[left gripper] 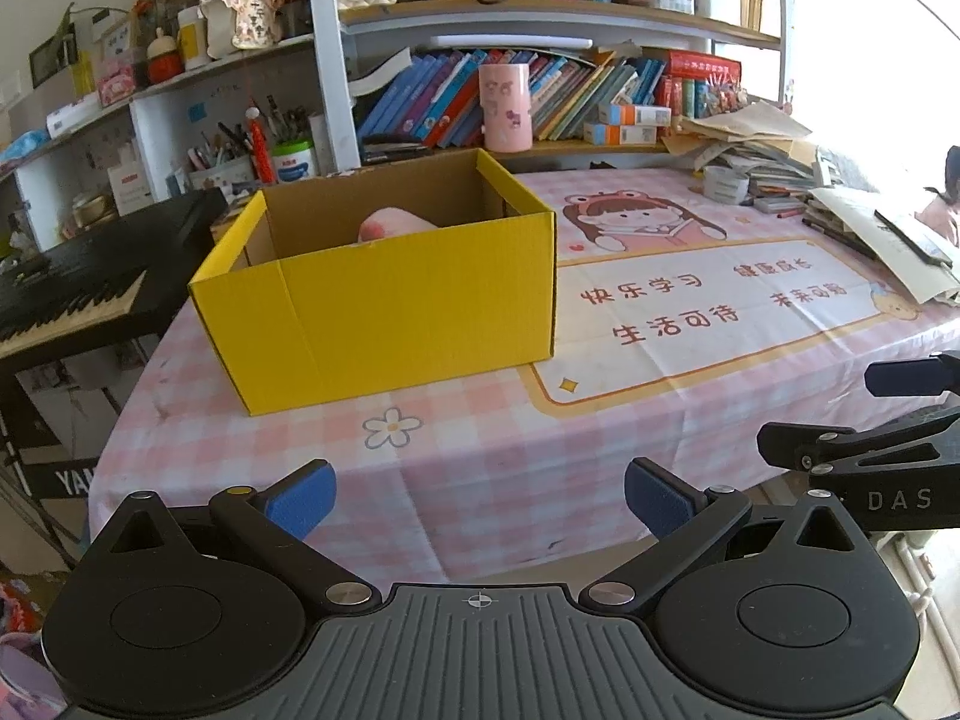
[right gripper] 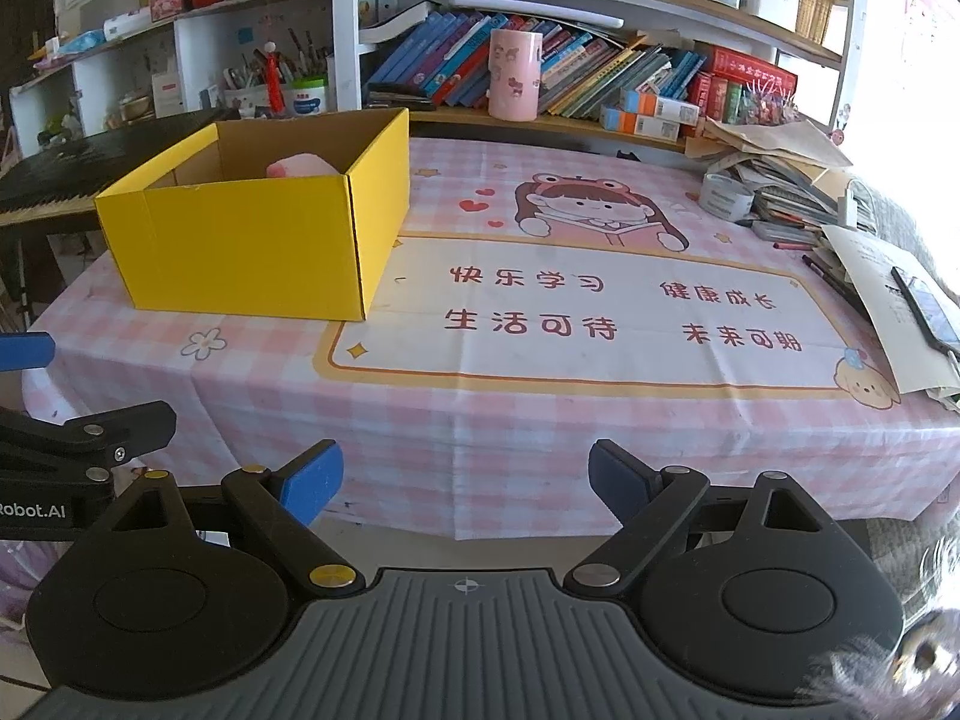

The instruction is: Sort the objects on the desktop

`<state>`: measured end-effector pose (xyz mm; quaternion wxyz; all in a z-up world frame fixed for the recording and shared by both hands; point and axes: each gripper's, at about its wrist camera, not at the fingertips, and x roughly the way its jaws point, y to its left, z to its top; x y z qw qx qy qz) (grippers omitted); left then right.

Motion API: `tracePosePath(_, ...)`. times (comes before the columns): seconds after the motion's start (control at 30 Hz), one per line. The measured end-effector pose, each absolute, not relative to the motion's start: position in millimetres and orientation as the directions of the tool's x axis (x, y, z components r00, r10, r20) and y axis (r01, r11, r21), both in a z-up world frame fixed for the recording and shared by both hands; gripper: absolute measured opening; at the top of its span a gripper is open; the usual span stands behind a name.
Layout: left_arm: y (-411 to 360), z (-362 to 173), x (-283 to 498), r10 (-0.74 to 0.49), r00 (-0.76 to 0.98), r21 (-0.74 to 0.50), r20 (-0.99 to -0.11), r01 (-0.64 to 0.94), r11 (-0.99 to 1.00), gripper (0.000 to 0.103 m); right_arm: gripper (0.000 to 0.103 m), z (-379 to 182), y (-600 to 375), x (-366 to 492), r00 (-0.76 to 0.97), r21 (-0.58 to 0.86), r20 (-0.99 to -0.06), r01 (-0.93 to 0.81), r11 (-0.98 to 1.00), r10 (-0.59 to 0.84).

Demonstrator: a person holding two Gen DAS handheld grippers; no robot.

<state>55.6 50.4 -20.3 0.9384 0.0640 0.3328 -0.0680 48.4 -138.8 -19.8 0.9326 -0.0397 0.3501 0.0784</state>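
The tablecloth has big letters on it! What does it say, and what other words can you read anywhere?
"快乐学习", "健康成长", "生活可待", "未来可期": red, on the tablecloth.
"DAS": on the right gripper, seen from the left wrist view.
"Robot.AI": on the left gripper, seen from the right wrist view.
"YA", cut off: on the keyboard stand.
Book spines, the pink cup and the small boxes: too small or blurred to read.

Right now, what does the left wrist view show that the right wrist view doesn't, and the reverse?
Left wrist only: the box's brown inner far wall and the right gripper at its right edge. Right wrist only: the dark phone on papers, and the left gripper. Both share the yellow box holding a pink item, the pink cup and both grippers open, empty.
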Motion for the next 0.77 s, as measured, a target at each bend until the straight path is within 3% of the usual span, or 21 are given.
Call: tracePosePath(0.77,44.9,-21.5,57.8,-0.108,0.769,0.069,-0.631,0.194,0.979,0.103,0.088,-19.6,-138.6,51.2,0.738,-0.021,-0.664,-0.177,0.984,0.119)
